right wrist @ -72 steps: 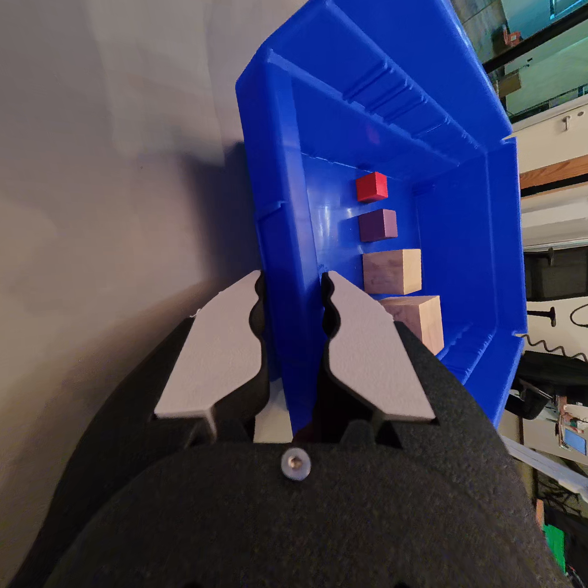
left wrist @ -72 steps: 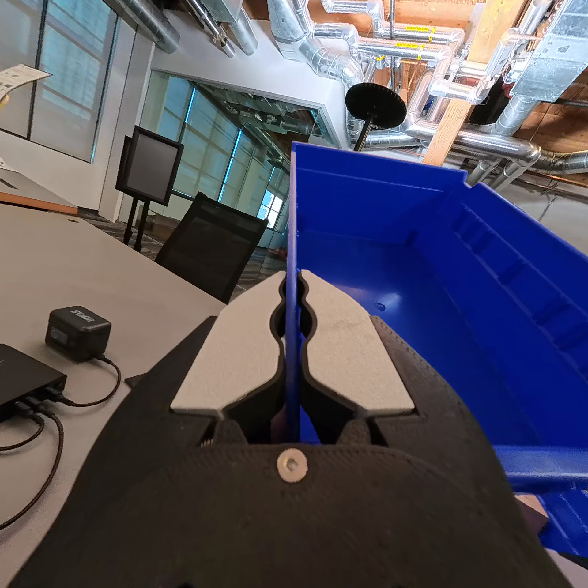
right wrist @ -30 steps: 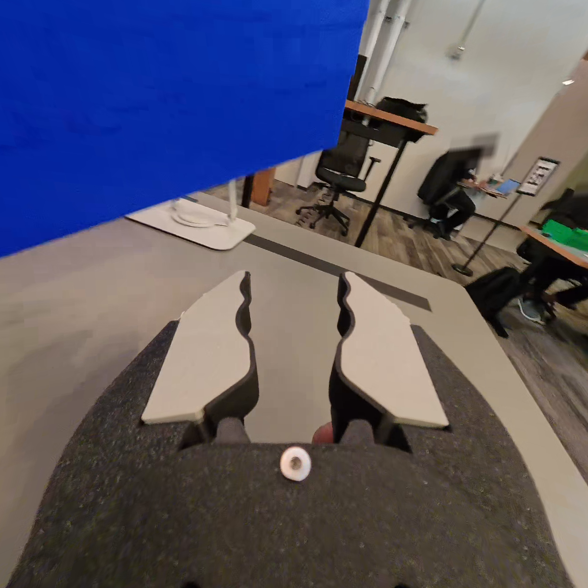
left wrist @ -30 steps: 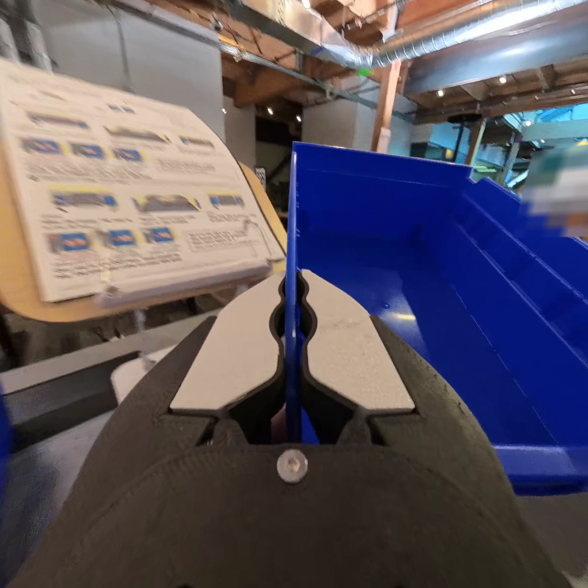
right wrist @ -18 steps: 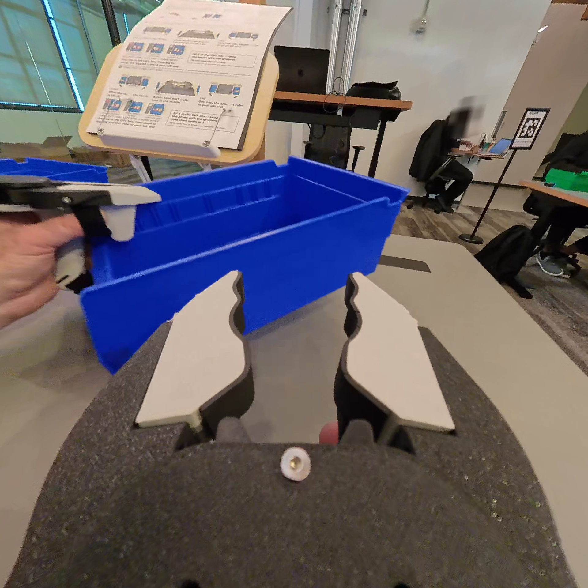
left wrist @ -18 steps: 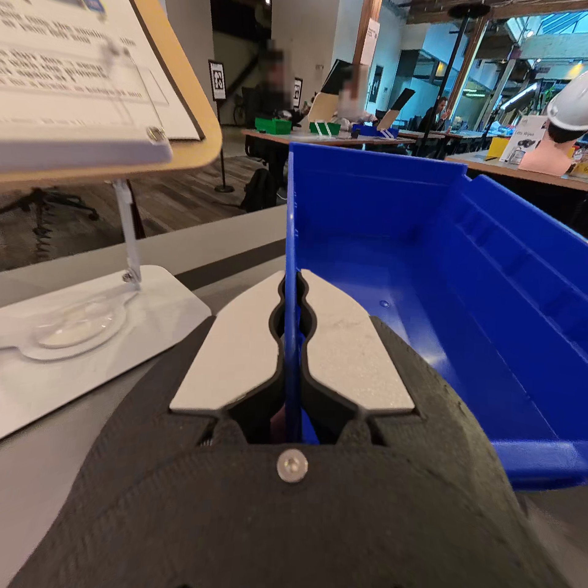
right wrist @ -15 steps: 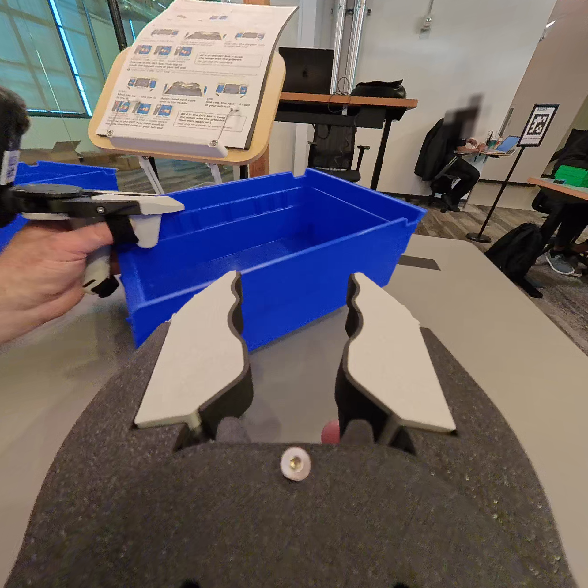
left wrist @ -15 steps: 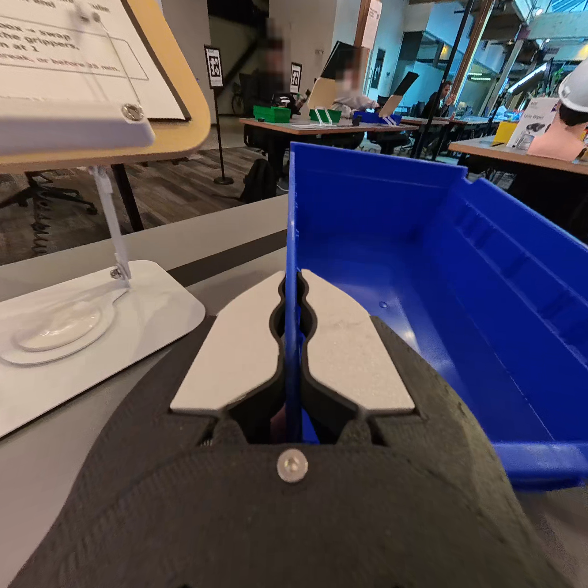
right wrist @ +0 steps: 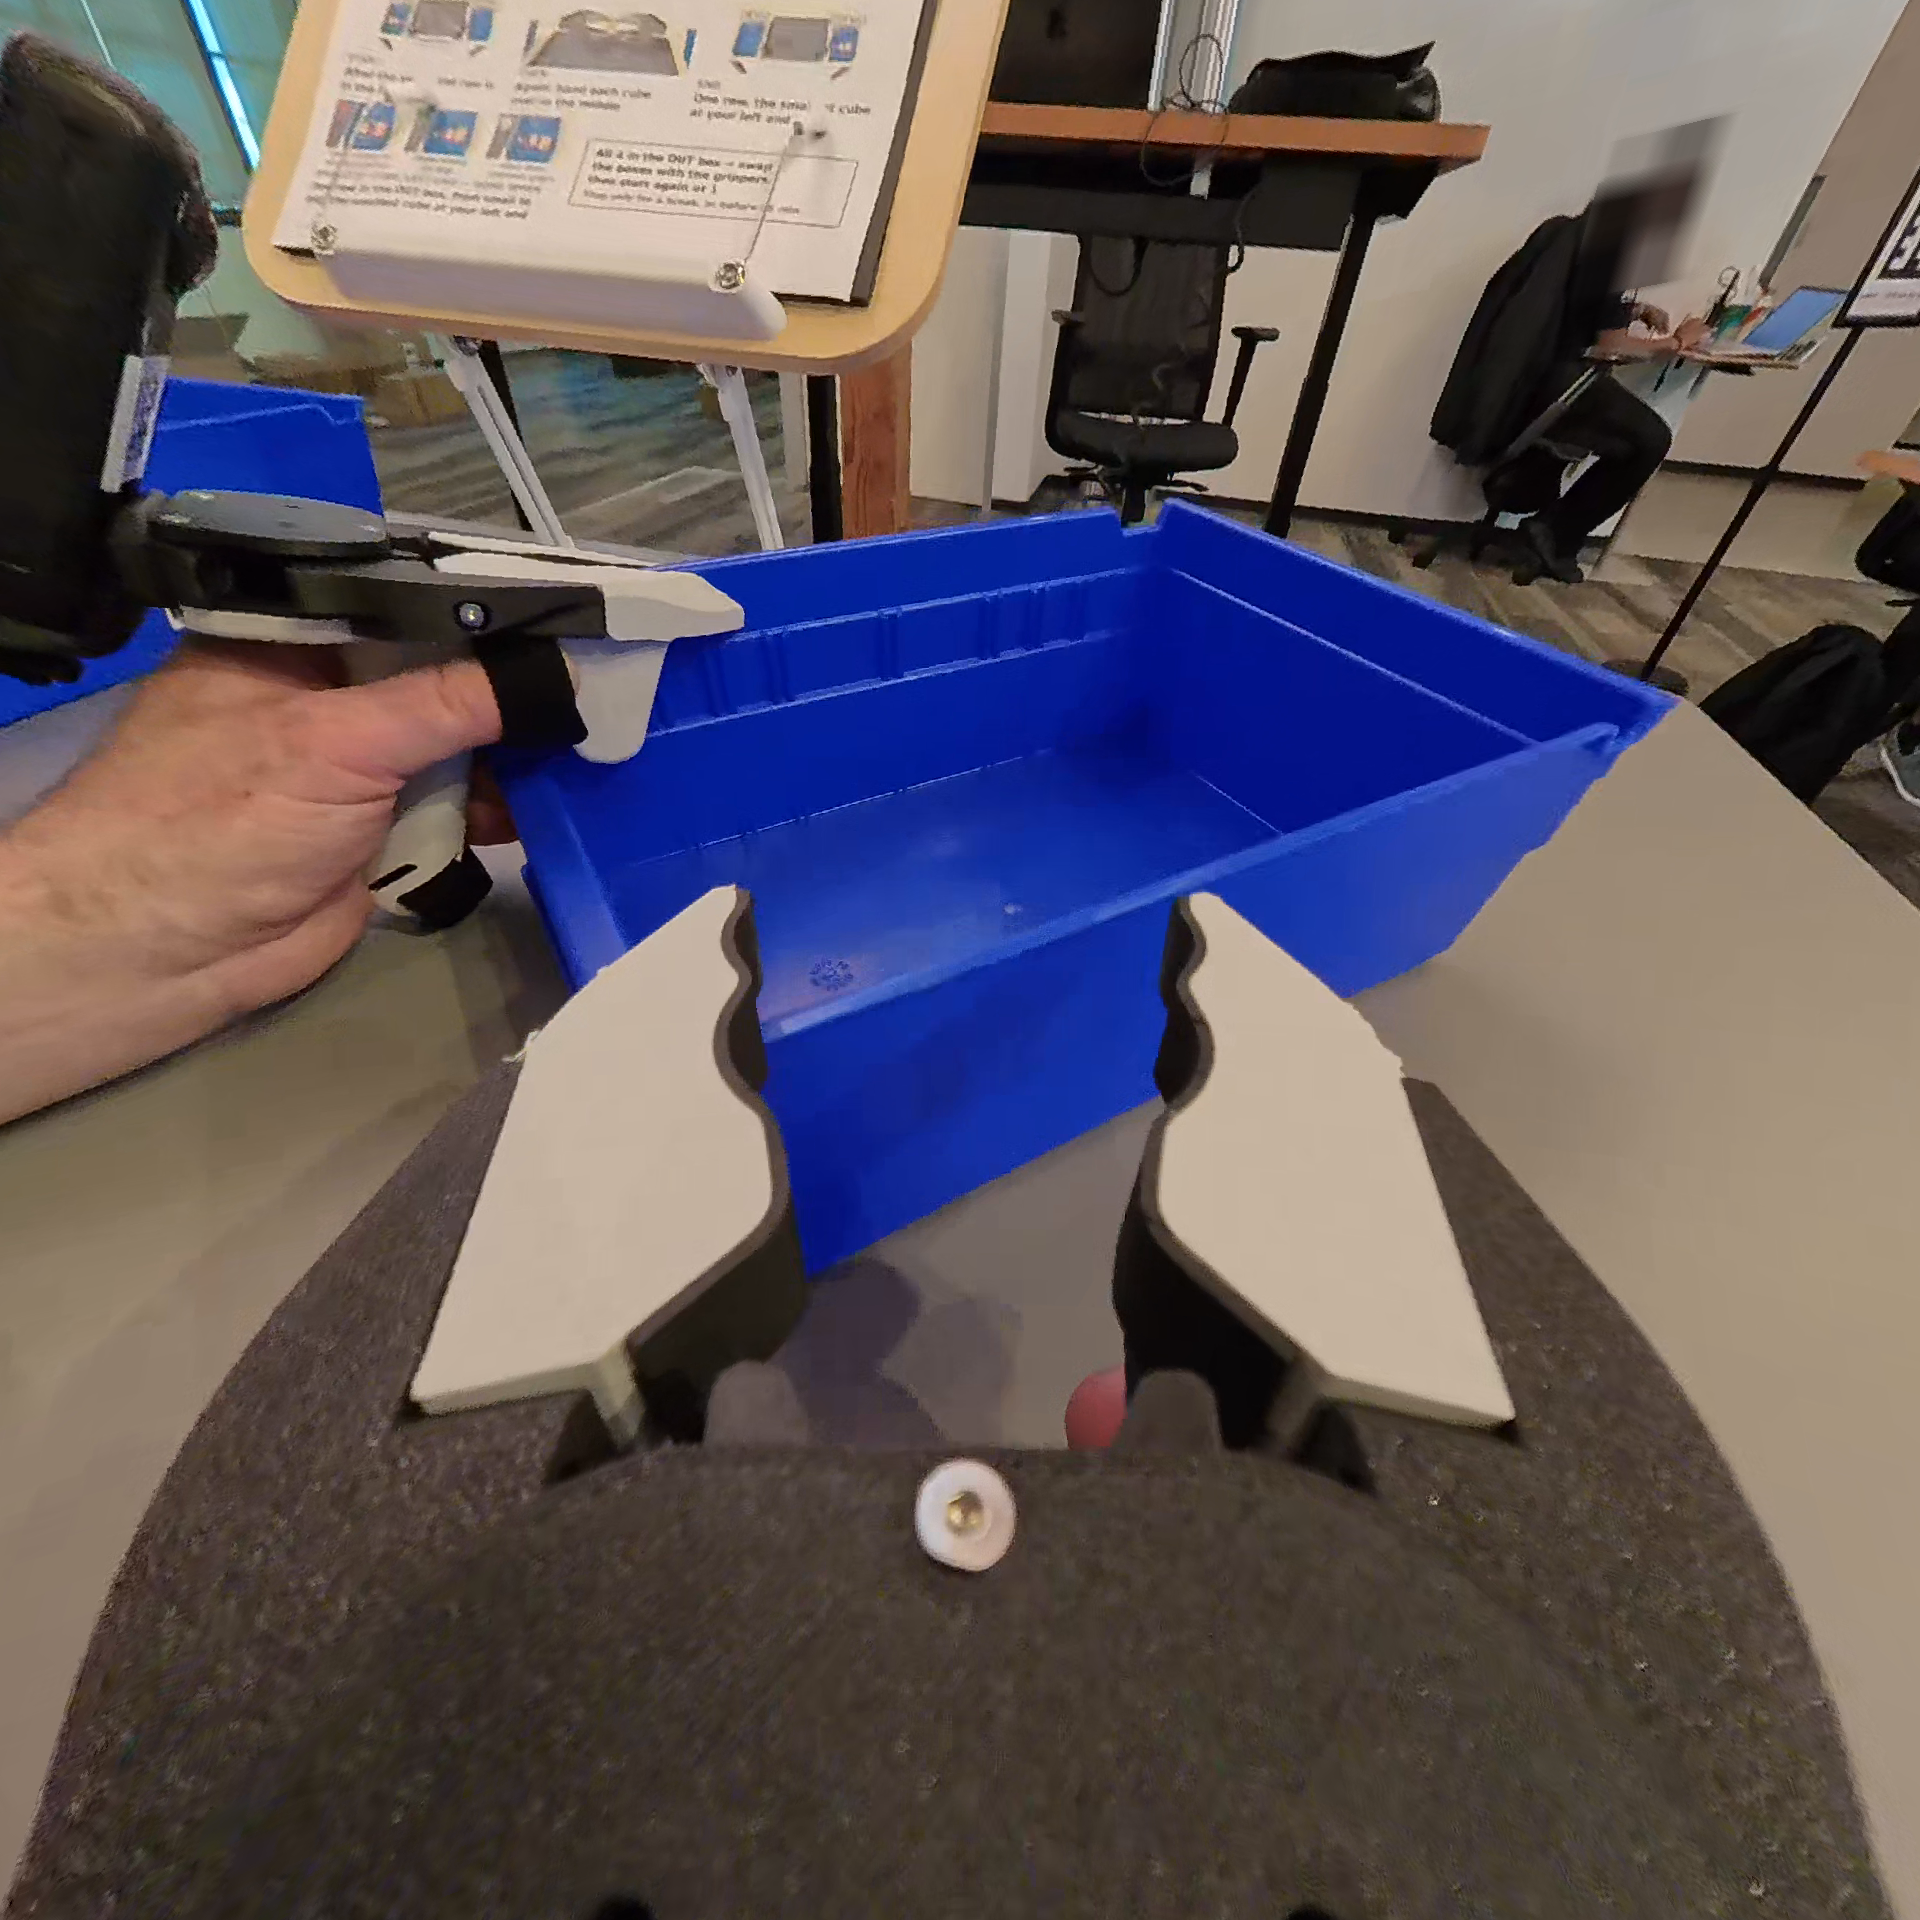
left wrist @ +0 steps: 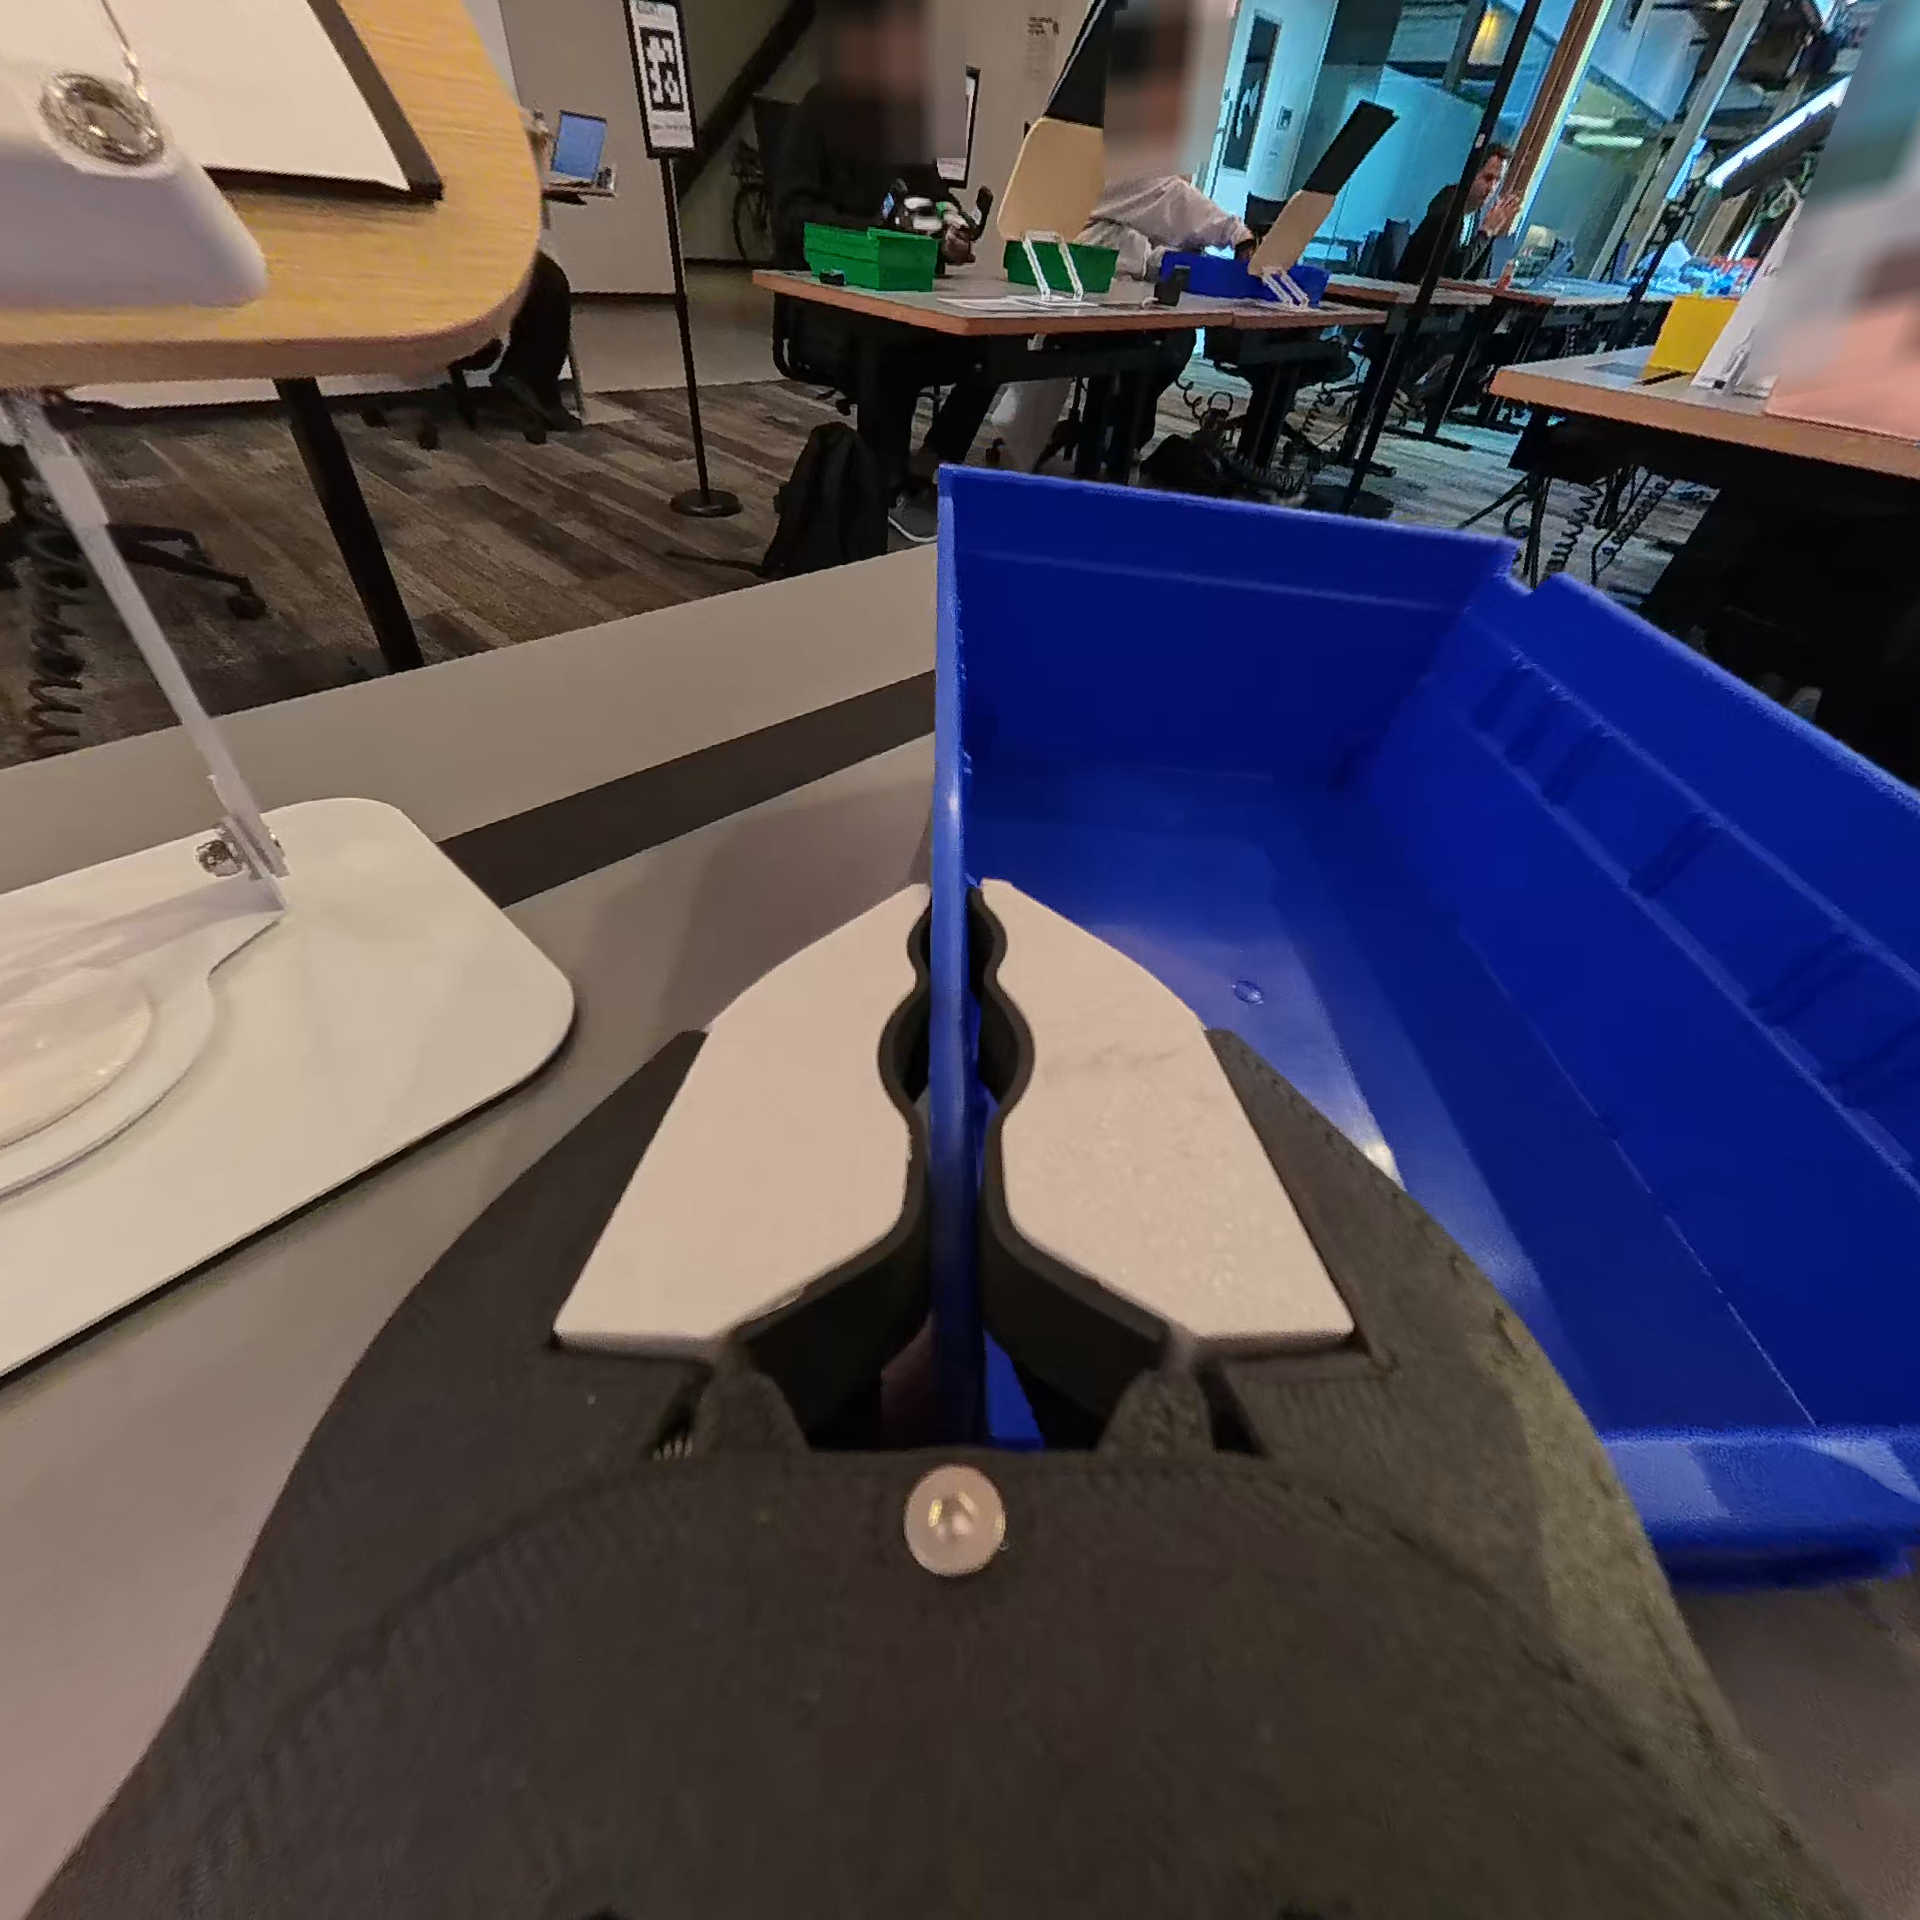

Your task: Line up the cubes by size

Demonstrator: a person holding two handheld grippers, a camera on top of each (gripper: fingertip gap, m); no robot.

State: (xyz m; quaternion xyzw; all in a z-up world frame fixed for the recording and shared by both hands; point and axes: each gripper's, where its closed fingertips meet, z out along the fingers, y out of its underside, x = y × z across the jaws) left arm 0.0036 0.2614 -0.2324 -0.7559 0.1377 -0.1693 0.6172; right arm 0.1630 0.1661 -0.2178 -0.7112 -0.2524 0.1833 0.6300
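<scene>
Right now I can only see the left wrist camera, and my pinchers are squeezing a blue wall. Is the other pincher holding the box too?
Observer: No. The right gripper is open, and the blue bin's near wall is just beyond its fingertips.
Operator: Is the box up in the air?
Observer: I can't tell for sure. In the right wrist view it sits level, low over the grey table.
Operator: What's holding my pincher?
Observer: A hand grips the left gripper, which reaches over the bin's left wall.
Operator: Any other boxes?
Observer: Yes, a second blue bin stands behind that hand.
</scene>
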